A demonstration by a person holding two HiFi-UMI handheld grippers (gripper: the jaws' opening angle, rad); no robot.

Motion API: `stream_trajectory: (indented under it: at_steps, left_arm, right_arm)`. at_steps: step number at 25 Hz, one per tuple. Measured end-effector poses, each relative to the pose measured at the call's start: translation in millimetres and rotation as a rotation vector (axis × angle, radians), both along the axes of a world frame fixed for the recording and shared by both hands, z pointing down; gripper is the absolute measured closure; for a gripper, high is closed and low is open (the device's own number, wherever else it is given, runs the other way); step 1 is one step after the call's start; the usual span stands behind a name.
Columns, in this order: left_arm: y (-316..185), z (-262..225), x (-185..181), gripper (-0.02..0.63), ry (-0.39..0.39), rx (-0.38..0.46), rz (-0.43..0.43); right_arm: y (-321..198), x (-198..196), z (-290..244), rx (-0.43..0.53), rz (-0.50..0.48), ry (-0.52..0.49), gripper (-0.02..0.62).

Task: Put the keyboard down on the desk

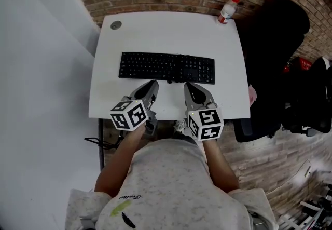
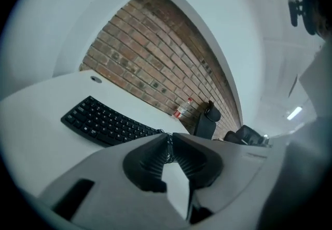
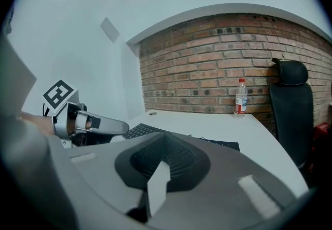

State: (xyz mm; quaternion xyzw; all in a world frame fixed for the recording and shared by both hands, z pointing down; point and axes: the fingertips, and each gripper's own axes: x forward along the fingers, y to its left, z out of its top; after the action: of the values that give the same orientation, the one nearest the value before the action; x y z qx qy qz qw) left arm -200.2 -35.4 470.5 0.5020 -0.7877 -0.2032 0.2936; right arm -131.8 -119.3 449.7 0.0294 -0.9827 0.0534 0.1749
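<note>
Lying flat on desk (image 1: 155, 29): keyboard (image 1: 167, 67) | left gripper (image 1: 151, 86), right gripper (image 1: 190, 89) at its 6 o'clock, jaws together, empty | likely light, stiff; grip short ends

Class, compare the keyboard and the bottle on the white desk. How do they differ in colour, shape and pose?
The keyboard is black; the bottle is pale with a red cap and label. The keyboard lies flat, long and low; the bottle stands upright and narrow. The keyboard sits mid-desk; the bottle stands at the far right corner. Both rest on the white desk.
</note>
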Motion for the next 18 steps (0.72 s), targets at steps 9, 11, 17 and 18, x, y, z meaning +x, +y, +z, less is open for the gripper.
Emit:
stream_trajectory:
  at_steps: [9, 11, 17, 18]
  left_arm:
    - [7.0, -10.7, 13.2, 0.614, -0.139, -0.042, 0.013]
    - [7.7, -9.1, 16.2, 0.614, -0.156, -0.055, 0.021]
    - [7.6, -7.2, 21.9, 0.614, -0.148, -0.047, 0.03]
    - [8.1, -6.7, 22.4, 0.614, -0.146, -0.046, 0.028]
  right_arm:
    - [8.7, 14.7, -9.0, 0.003, 0.007, -0.022, 0.586]
    - [9.7, 17.2, -8.7, 0.003, 0.01, -0.024, 0.586]
    - [11.7, 21.8, -8.6, 0.003, 0.009, -0.026, 0.586]
    - [12.4, 22.3, -8.3, 0.003, 0.007, -0.026, 0.586]
